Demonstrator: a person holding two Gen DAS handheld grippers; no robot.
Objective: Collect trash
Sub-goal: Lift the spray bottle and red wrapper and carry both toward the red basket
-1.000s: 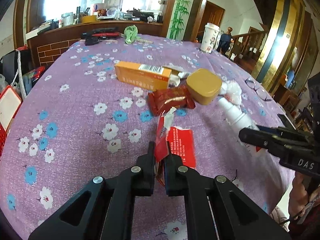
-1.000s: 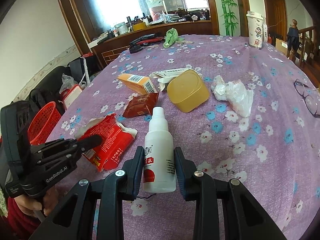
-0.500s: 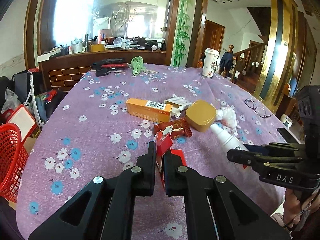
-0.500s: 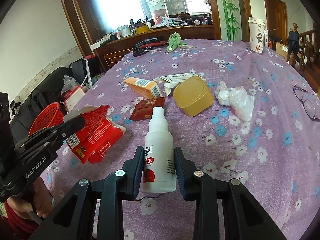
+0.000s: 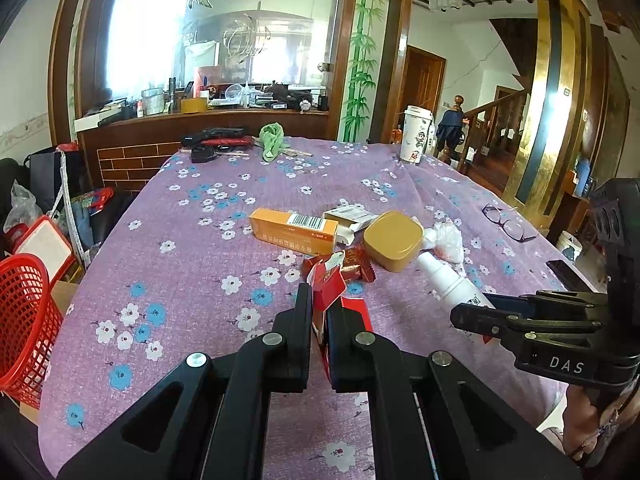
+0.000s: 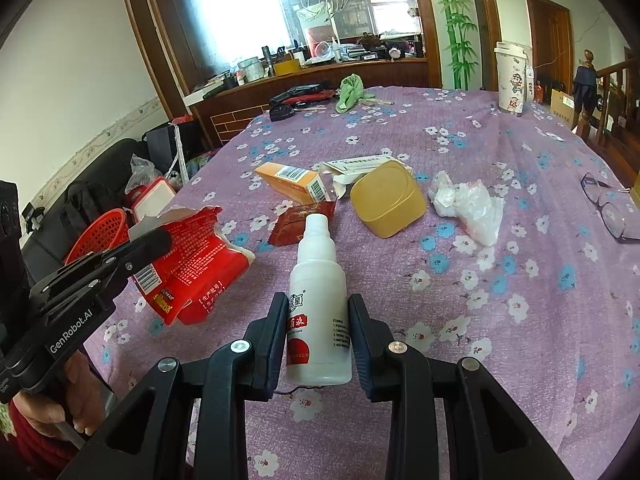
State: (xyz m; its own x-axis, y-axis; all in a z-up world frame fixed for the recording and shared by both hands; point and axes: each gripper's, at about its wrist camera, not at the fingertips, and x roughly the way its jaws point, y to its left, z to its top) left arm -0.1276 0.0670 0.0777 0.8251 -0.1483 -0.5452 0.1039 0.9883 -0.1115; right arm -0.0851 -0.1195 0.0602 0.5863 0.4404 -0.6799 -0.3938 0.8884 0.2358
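Left hand-held gripper [image 5: 319, 312], seen from its own camera, is clamped tight on a torn red snack wrapper [image 5: 329, 289], which stands up between the two black fingers and is lifted clear of the desk [image 5: 192, 264] with its purple flowered cloth. Beyond the fingertips, toward 12 o'clock, lie an orange carton [image 5: 294, 230] with a barcode, a white carton [image 5: 349, 218] just behind it, a dark red sachet [image 5: 352, 266] and a yellow rounded-square lid [image 5: 393, 241]. Crumpled white plastic [image 5: 446, 240] sits just to the right of the lid. At 3 o'clock the right hand-held gripper [image 5: 472, 310] reaches in, closed on a white spray bottle [image 5: 450, 280] whose nozzle points toward the lid. A red mesh basket [image 5: 22, 316] stands off the desk edge at 9 o'clock. Glasses [image 5: 506, 224] lie at 2 o'clock, and a lidded paper cup [image 5: 416, 134] stands near the far edge.

From the right wrist camera, the right hand-held gripper [image 6: 318, 322] grips the white spray bottle [image 6: 318, 296] by its lower body, a pad pressed on either side, nozzle pointing to 12 o'clock. At 9 o'clock the left hand-held gripper [image 6: 158, 240] holds the red snack wrapper [image 6: 192, 268] above the cloth, with the person's hand [image 6: 68, 392] on its handle at 8 o'clock. The red basket [image 6: 98, 230] shows behind that wrapper, beyond the desk [image 6: 500, 300] edge. Ahead lie the dark red sachet [image 6: 298, 222], the orange carton [image 6: 292, 180], the yellow lid [image 6: 388, 198] and, at 1 o'clock, the crumpled plastic [image 6: 472, 204]. A green cloth [image 6: 350, 90] rests at the far side.
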